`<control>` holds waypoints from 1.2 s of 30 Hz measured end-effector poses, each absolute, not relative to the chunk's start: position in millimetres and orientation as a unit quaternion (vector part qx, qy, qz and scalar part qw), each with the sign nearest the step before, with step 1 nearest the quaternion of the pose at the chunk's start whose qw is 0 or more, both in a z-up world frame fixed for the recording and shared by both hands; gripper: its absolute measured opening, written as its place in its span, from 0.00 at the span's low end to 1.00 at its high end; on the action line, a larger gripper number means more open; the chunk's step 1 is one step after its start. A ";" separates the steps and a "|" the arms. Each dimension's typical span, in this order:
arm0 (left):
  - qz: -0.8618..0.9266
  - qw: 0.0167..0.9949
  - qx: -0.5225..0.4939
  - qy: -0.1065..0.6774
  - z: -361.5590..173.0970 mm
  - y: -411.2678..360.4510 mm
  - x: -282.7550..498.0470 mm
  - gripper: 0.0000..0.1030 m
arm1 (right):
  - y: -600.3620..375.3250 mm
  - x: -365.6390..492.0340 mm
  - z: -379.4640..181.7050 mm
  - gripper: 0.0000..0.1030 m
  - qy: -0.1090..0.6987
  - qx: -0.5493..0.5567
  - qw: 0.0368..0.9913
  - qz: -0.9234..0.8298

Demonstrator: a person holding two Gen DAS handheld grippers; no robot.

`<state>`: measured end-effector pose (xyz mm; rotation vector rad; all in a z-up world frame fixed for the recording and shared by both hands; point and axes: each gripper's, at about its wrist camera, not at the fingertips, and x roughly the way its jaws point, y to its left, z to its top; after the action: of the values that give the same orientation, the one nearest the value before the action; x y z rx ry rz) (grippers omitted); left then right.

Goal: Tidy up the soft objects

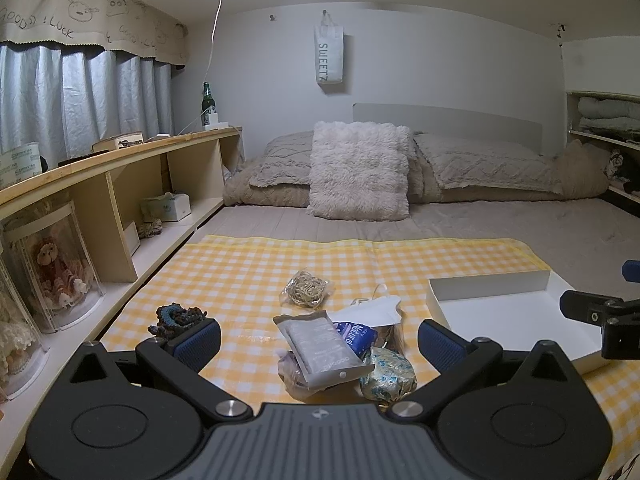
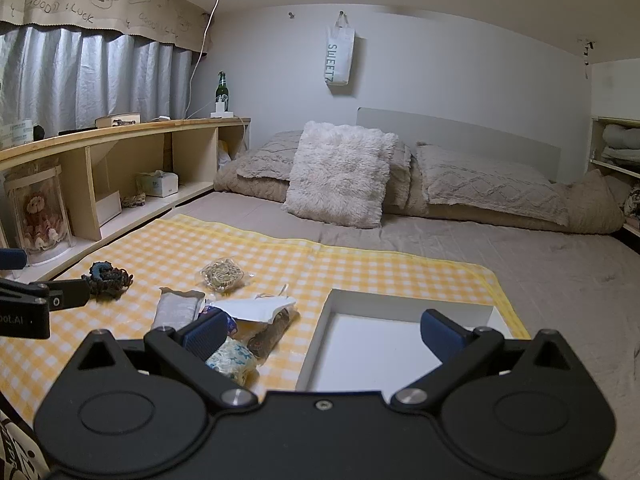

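A pile of soft items lies on the yellow checked cloth [image 1: 240, 268]: a grey packet [image 1: 320, 350], a blue "Natural" pack [image 1: 358, 336], a floral pouch [image 1: 388, 372], a white mask [image 1: 376, 308]. A bag of rubber bands [image 1: 306, 288] and a dark crochet piece [image 1: 178, 318] lie apart. A white empty box [image 1: 516, 316] sits right of them. My left gripper [image 1: 320, 344] is open above the pile. My right gripper [image 2: 324, 334] is open over the box's [image 2: 384, 352] left wall, beside the pile [image 2: 256, 312]. Both hold nothing.
The cloth lies on a bed with a fluffy pillow [image 1: 358, 170] and folded blankets [image 1: 500, 168] at the far end. A wooden shelf unit [image 1: 120, 184] runs along the left side. The right gripper's body [image 1: 604, 316] shows at the left view's right edge.
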<state>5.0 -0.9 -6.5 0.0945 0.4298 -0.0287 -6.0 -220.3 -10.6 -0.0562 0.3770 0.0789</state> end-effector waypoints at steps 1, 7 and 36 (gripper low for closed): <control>-0.014 0.976 0.047 0.213 -6.4 -0.9 5.0 1.00 | -220.3 -5.9 -10.5 1.00 0.187 -0.028 0.981 0.039; -0.014 0.976 0.047 0.213 -6.1 -0.7 5.1 1.00 | -220.7 -5.7 -10.5 1.00 0.188 -0.029 0.981 0.040; -0.014 0.976 0.047 0.214 -5.9 -1.0 2.4 1.00 | -220.5 -5.1 -11.3 1.00 0.189 -0.031 0.981 0.040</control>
<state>2.4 -1.0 -5.9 0.0942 0.4307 -0.0278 -5.1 -220.5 -11.3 -0.0624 0.3814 0.0797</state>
